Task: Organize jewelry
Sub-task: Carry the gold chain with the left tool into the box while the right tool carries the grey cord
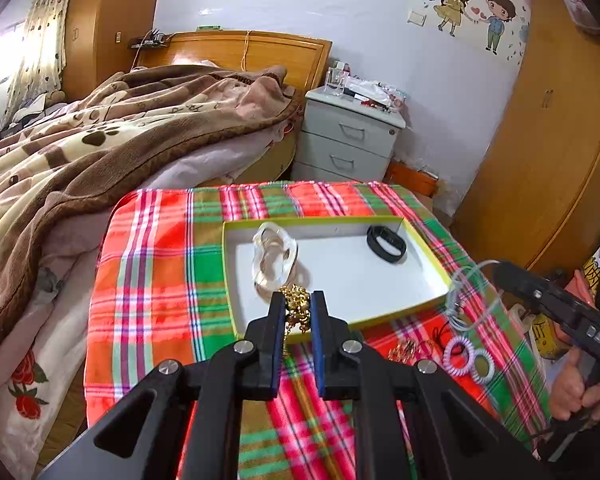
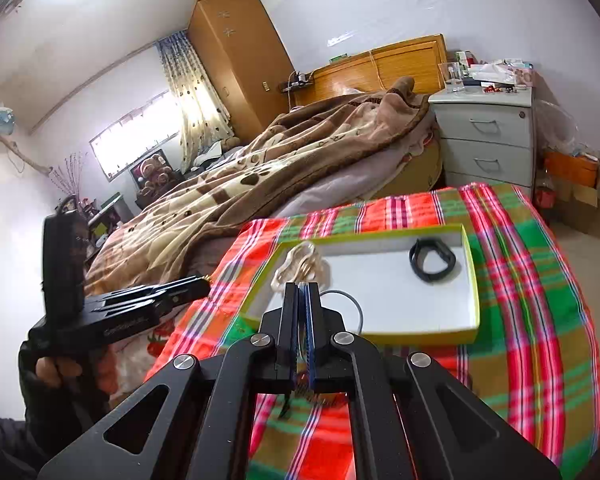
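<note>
The left claw (image 1: 297, 312) is pinching a gold chain (image 1: 296, 304) above the near edge of the white tray (image 1: 340, 280). The right claw (image 2: 301, 304) is pinching a thin clear cord (image 2: 354, 304). Already in the tray: clear bangles (image 1: 274, 258) at 10 o'clock and a black band (image 1: 386, 242) at 2 o'clock. Spiral hair ties (image 1: 468, 358) and small clips (image 1: 406, 350) remain on the counter (image 1: 152, 280), at 5 o'clock from the tray.

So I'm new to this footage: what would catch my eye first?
The loud red-and-green plaid cloth covers the table beside the bed. On it sits a shallow white tray with a black band at its far right. The left claw holds a glittering gold chain at the tray's near edge.
</note>
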A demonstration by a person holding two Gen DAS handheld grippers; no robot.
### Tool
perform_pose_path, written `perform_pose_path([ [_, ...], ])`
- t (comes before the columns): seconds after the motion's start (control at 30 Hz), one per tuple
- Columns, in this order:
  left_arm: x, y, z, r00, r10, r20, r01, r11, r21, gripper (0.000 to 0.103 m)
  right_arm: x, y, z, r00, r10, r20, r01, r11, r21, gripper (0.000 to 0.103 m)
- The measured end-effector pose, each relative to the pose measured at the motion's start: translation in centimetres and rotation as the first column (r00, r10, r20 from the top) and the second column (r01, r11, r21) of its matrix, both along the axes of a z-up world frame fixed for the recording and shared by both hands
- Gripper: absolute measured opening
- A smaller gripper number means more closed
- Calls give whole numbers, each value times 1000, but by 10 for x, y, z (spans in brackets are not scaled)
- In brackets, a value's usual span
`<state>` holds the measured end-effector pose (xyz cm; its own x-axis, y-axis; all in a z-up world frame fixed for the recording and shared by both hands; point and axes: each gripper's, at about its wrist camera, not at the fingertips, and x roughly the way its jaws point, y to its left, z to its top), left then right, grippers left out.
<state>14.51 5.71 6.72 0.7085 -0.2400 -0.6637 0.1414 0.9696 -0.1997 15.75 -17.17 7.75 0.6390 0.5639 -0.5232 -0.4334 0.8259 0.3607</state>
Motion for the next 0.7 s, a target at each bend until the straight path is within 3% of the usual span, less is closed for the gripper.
perform_pose_path([
  [0.27, 27, -17, -2, 999, -50, -17, 50, 998, -34, 13, 61, 1, -9, 998, -16, -67, 14, 1000, -20, 3],
  [0.7, 93, -46, -34, 991, -93, -101, 88, 995, -54, 13, 143, 12, -60, 974, -6, -228, -9, 998, -65, 3],
])
